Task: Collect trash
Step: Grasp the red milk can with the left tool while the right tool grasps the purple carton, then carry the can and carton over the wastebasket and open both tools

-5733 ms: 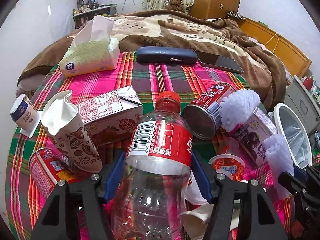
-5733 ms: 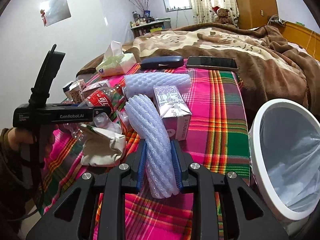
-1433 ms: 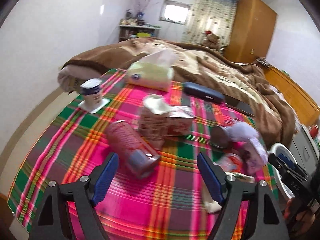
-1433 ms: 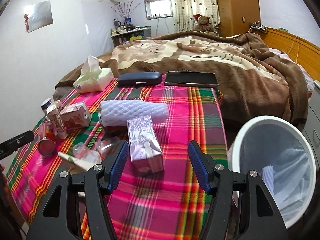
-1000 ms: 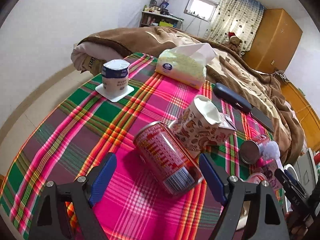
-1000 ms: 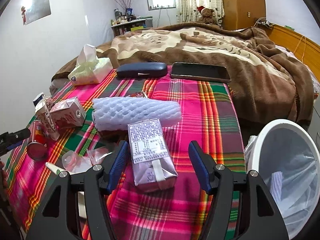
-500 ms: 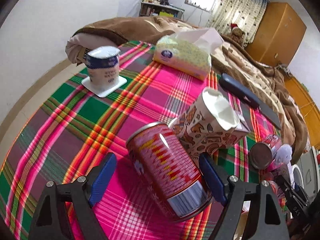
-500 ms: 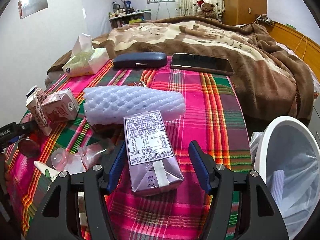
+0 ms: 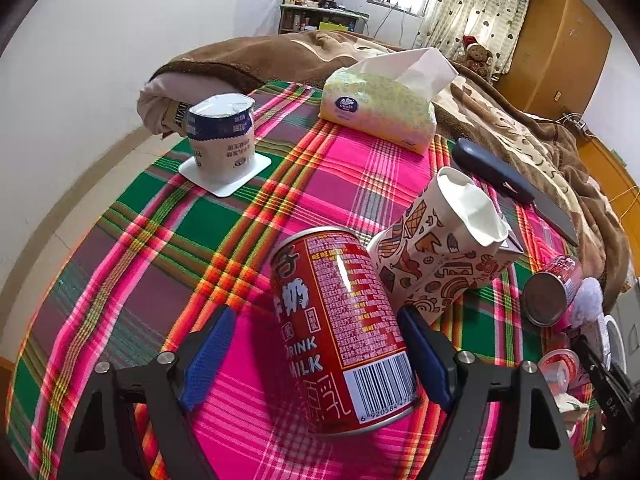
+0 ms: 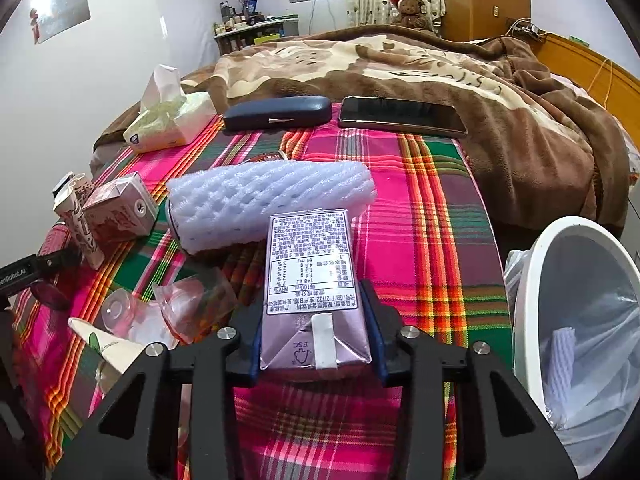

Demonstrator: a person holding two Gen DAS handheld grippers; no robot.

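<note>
Right claw (image 10: 314, 326) pinches the purple carton (image 10: 312, 280). Left claw (image 9: 316, 356) wide around the red can (image 9: 344, 332). Risk: round can may roll out sideways on closing.

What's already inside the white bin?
Inside the white bin, the clear liner bag holds one pale foam net sleeve. The bin's bottom lies beyond the frame edge, so anything deeper is unseen.

Hidden or cut off, as I see it:
- red milk can (image 9: 344, 332): underside out of sight.
- second can (image 9: 550, 292): label too small for me to read.
- purple carton (image 10: 312, 284): lower sides covered by my fingers (image 10: 372, 320).
- white bin (image 10: 576, 320): cropped by right edge.
- shelf clutter (image 10: 248, 20): indistinct.
</note>
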